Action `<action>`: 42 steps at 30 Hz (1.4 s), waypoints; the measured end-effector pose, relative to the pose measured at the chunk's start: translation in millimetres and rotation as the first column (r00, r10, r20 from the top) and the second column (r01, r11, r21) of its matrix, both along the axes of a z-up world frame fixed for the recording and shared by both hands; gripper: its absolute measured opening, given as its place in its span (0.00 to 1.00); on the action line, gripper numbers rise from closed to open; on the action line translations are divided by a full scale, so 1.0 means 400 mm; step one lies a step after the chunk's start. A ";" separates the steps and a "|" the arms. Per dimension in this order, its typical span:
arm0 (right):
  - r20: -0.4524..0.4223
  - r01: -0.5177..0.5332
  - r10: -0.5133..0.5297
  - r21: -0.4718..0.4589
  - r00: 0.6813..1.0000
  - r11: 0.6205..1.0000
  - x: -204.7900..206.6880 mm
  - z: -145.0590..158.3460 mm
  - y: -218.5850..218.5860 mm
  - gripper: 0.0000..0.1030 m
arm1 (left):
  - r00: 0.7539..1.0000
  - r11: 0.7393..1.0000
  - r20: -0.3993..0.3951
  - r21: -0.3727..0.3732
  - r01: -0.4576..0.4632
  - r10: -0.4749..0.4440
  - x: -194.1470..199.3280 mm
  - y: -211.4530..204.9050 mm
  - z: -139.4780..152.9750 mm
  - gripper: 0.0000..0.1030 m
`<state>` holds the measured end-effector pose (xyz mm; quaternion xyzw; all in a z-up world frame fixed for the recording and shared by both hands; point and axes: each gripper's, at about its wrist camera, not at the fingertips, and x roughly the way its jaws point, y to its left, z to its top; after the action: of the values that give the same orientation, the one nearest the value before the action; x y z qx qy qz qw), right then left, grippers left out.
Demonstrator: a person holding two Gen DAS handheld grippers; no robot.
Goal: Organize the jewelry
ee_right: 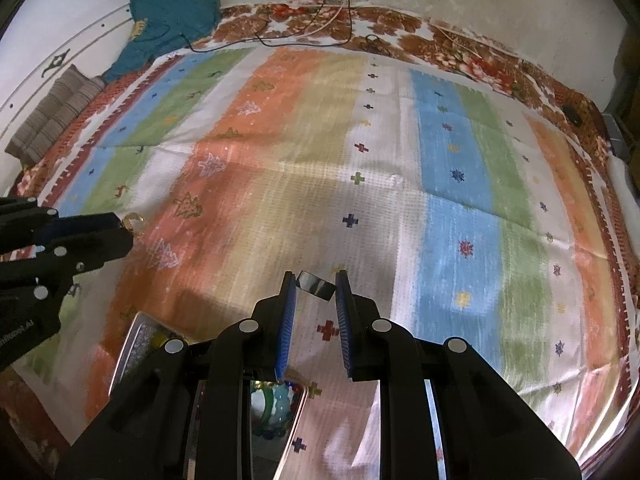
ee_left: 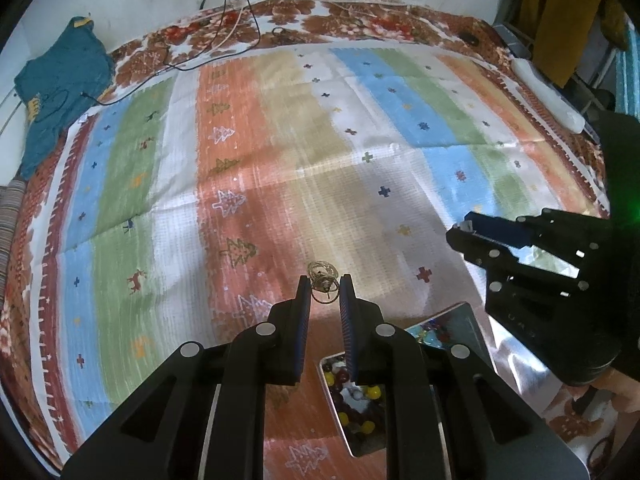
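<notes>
Now the left tool [ee_left: 325, 285] is clamped on a ring-shaped earring [ee_left: 323, 280], and the right tool [ee_right: 315, 282] pinches a shiny band [ee_right: 316, 283]. Trays [ee_left: 352, 396] at 6 o'clock already hold beads; both pieces still need places.

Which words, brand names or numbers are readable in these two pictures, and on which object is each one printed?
Left hand-held gripper body, right wrist view: pale lettering at the picture edge, cut off and too blurred to read.
Right hand-held gripper body, left wrist view: faint embossed marks, too blurred to read.
Nothing else carries text.
</notes>
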<state>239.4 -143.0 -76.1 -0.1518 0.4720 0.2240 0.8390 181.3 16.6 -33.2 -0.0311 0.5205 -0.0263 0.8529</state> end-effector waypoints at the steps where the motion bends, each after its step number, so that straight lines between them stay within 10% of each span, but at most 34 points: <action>1: 0.002 -0.001 0.001 0.002 1.000 1.000 -0.006 0.002 -0.002 0.20 | 1.000 1.000 0.006 -0.003 0.002 -0.002 -0.006 -0.003 0.004 0.14; 28: 0.010 -0.076 0.075 0.072 0.997 0.995 -0.185 0.042 -0.036 0.20 | 0.996 0.998 0.077 -0.041 0.051 -0.047 -0.166 -0.066 0.042 0.15; 32: -0.004 -0.070 0.070 0.070 0.998 0.995 -0.192 0.038 -0.040 0.40 | 0.996 0.998 0.081 -0.051 0.046 -0.042 -0.175 -0.065 0.046 0.21; 42: 0.012 -0.051 0.050 0.088 0.999 0.995 -0.229 0.057 -0.077 0.46 | 0.995 0.998 0.102 -0.065 0.023 -0.016 -0.217 -0.052 0.061 0.38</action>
<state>147.8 -173.8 -53.5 -0.1274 0.4536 0.2652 0.8413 94.7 -4.1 -8.6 -0.0529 0.4755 -0.0535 0.8765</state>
